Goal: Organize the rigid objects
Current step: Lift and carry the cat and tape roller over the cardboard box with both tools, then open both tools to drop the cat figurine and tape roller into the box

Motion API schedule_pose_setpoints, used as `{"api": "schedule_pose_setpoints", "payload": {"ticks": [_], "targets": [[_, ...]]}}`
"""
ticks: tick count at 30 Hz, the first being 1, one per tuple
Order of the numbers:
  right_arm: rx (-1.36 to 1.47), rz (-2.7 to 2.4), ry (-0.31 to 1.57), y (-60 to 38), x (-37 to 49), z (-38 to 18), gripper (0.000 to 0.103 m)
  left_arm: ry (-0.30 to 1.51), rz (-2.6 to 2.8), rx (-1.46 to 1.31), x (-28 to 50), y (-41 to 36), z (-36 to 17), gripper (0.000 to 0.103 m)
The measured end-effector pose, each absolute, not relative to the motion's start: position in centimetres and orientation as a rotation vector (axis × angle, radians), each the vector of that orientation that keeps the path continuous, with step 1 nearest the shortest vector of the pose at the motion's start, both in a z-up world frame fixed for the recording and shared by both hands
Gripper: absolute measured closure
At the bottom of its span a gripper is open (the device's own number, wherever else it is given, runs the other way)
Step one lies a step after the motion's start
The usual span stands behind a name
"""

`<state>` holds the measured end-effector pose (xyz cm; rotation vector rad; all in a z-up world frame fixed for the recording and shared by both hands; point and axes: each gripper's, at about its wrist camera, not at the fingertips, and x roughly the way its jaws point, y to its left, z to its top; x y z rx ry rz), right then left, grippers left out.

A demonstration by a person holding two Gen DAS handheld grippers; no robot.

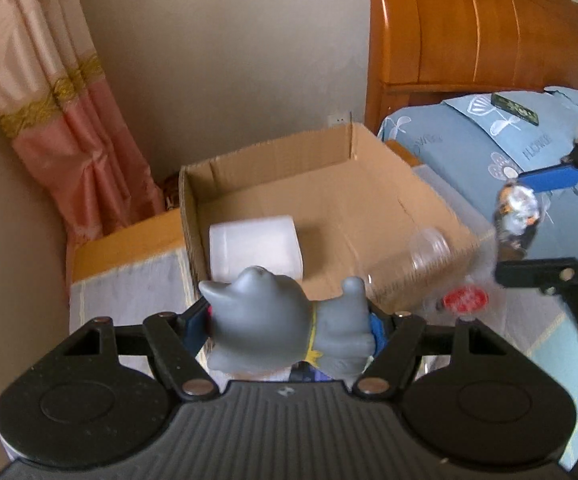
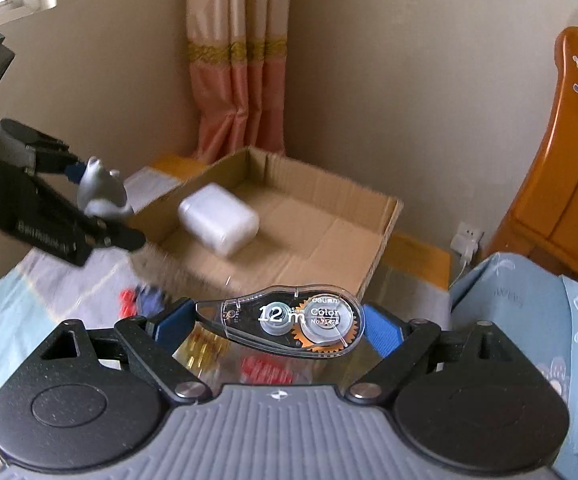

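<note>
A grey rubber animal toy [image 1: 273, 320] sits between the blue pads of my left gripper [image 1: 287, 324], which is shut on it just in front of an open cardboard box [image 1: 273, 160]. A white plastic container [image 1: 255, 246] lies inside the box. In the right wrist view my right gripper [image 2: 277, 322] is shut on a clear correction tape dispenser [image 2: 285, 320], held lengthwise above the box's [image 2: 273, 168] near corner. The left gripper [image 2: 101, 200] with the toy [image 2: 99, 190] shows at the left there. The right gripper [image 1: 529, 226] with the blurred dispenser [image 1: 517, 208] shows at the left wrist view's right edge.
A clear bottle [image 1: 429, 260] with a red cap [image 1: 465, 299] lies by the box's right side. Blurred red and yellow items [image 2: 265, 368] lie below my right gripper. A blue floral pillow [image 1: 469, 140], a wooden headboard [image 1: 469, 32], a curtain [image 2: 237, 80] and a wall socket [image 2: 467, 240] surround the box.
</note>
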<state>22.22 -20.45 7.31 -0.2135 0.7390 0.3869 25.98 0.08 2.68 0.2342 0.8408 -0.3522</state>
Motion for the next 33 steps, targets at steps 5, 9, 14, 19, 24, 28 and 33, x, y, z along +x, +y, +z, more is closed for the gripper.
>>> {"api": "schedule_pose_setpoints", "payload": {"ticks": [5,9,14,19,24,28,33], "targets": [[-0.192,0.375,0.754,-20.0,26.2,7.0,0.010,0.847,-0.335,0.224,29.9,-0.9,2.9,0.031],[-0.190,0.355,0.790,-19.7,28.9,6.1,0.010,0.851,-0.337,0.208,32.4,-1.5,2.7,0.031],[-0.177,0.320,0.809,-19.6,31.2,4.9,0.004,0.869,-0.323,0.237,34.7,-2.5,1.8,0.031],[-0.133,0.308,0.804,-20.3,31.5,4.5,0.000,0.886,-0.307,0.222,37.0,-2.6,1.0,0.031],[-0.116,0.309,0.795,-20.9,30.3,4.8,0.000,0.892,-0.291,0.216,39.0,-2.9,0.8,0.031],[-0.115,0.306,0.795,-21.5,29.3,4.9,0.000,0.885,-0.278,0.215,40.1,-3.5,0.9,0.030],[-0.118,0.310,0.796,-22.0,28.0,4.9,0.000,0.843,-0.239,0.220,39.9,-3.8,1.3,0.010]]}}
